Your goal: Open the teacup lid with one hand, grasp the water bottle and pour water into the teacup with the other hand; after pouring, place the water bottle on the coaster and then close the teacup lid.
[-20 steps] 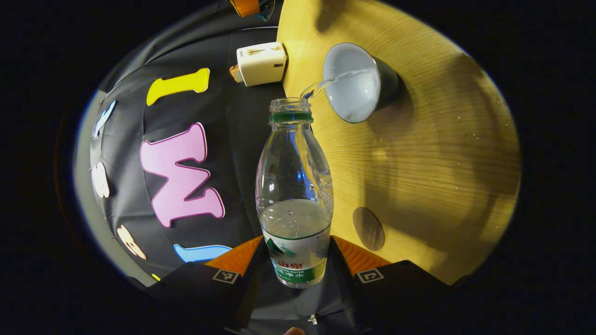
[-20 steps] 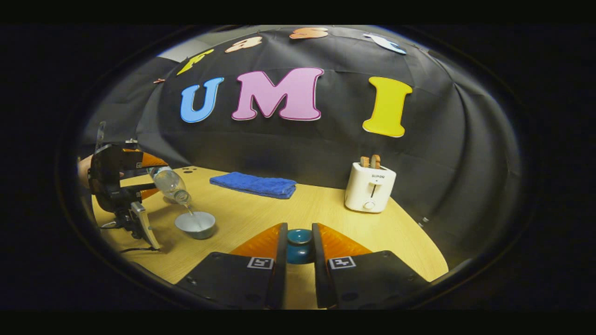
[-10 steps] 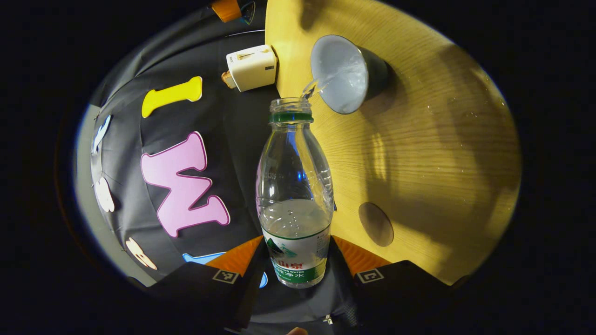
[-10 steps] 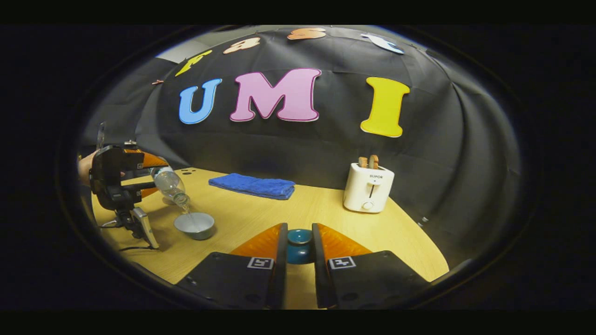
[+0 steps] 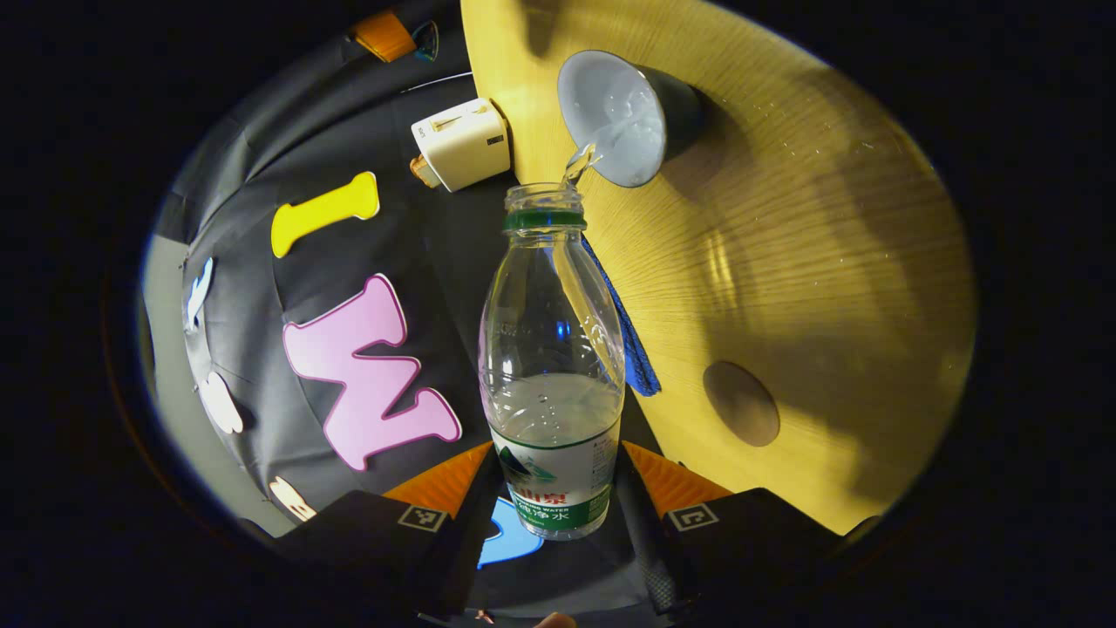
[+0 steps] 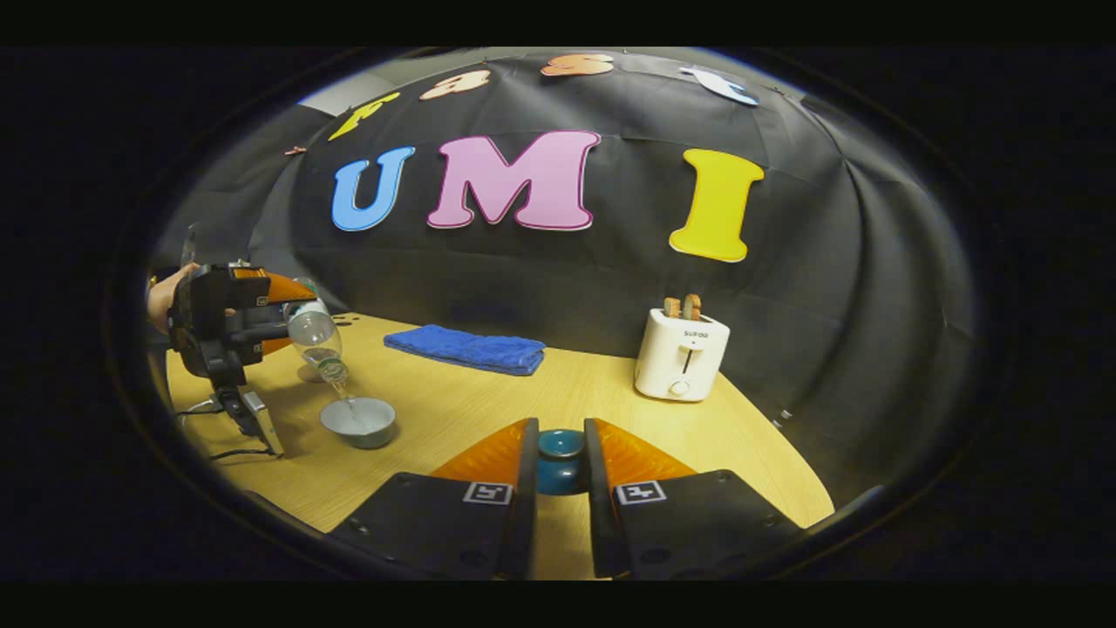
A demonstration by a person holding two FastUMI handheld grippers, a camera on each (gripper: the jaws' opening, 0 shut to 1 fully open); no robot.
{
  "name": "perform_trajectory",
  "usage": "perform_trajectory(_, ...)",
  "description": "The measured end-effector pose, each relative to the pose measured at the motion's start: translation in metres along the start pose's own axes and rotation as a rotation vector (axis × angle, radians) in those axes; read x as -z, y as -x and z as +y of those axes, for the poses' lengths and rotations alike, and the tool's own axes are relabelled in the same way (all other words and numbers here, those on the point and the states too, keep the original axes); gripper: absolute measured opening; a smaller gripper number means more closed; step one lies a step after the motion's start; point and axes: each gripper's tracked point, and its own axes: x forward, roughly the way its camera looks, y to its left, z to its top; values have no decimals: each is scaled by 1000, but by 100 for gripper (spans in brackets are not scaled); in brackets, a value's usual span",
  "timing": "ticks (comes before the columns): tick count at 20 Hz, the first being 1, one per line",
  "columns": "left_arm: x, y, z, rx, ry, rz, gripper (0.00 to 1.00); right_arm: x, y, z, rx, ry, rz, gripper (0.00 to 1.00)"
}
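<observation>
Left gripper view is looking along the left gripper [image 5: 554,488], whose fingers are clamping the labelled lower body of the water bottle [image 5: 552,366] from both sides. That bottle is clear plastic with a green neck ring and no cap, carrying a white and green label, and water is filling only its lower part. A thin stream is running from its mouth toward 1 o'clock into the teacup [image 5: 621,115], a pale grey bowl with a dark outer wall that is sitting open on the wooden bench [image 5: 811,262]. A round brownish coaster [image 5: 741,404] is lying on the bench at about 3 o'clock of the bottle, well apart from the cup. A white toaster [image 5: 460,142] is standing near the bench edge at 11 o'clock of the bottle's mouth, and a blue towel [image 5: 635,349] is peeking out just behind the bottle. Seen from the right gripper view, the right gripper [image 6: 560,471] is gripping the teal knob of the teacup lid [image 6: 560,460] between its fingers, while far off at 9 o'clock the bottle is tilting mouth-down over the cup.
</observation>
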Motion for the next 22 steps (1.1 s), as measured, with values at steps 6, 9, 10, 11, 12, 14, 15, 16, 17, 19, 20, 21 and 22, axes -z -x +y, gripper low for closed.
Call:
perform_trajectory(6, -7, -2, 14, -58, -52, -45, 76, -1, 1, 1, 8, 3, -7, 28)
perform_trajectory(9, -13, -5, 17, -74, -83, -66, 76, -5, 3, -2, 17, -1, -16, 34)
perform_trajectory(10, -14, -5, 22, -87, -95, -76, 76, -5, 4, -3, 21, 1, -17, 23)
perform_trajectory(11, -15, -5, 26, -101, -102, -82, 76, -6, 4, -5, 24, 1, -18, 34)
perform_trajectory(12, -15, -8, 28, -107, -103, -91, 76, -5, 6, -6, 27, 0, -18, 23)
perform_trajectory(14, -18, -11, 38, -143, -126, -116, 76, -5, 7, -9, 34, -5, -18, 34)
perform_trajectory(15, -19, -11, 42, -159, -142, -125, 76, -6, 7, -10, 37, -6, -19, 34)
perform_trajectory(16, -19, -12, 44, -166, -155, -135, 76, -6, 8, -12, 39, -8, -21, 30)
perform_trajectory(17, -20, -13, 47, -175, -167, -142, 76, -7, 10, -13, 43, -8, -23, 27)
perform_trajectory(19, -23, -15, 51, -186, -182, -152, 76, -8, 11, -15, 51, -3, -25, 28)
perform_trajectory(20, -23, -16, 52, -187, -182, -157, 76, -8, 11, -15, 53, -3, -25, 28)
perform_trajectory(21, -24, -16, 52, -188, -184, -160, 76, -8, 12, -15, 54, -5, -27, 28)
perform_trajectory(22, -24, -14, 52, -189, -188, -160, 76, -8, 11, -15, 55, -7, -26, 23)
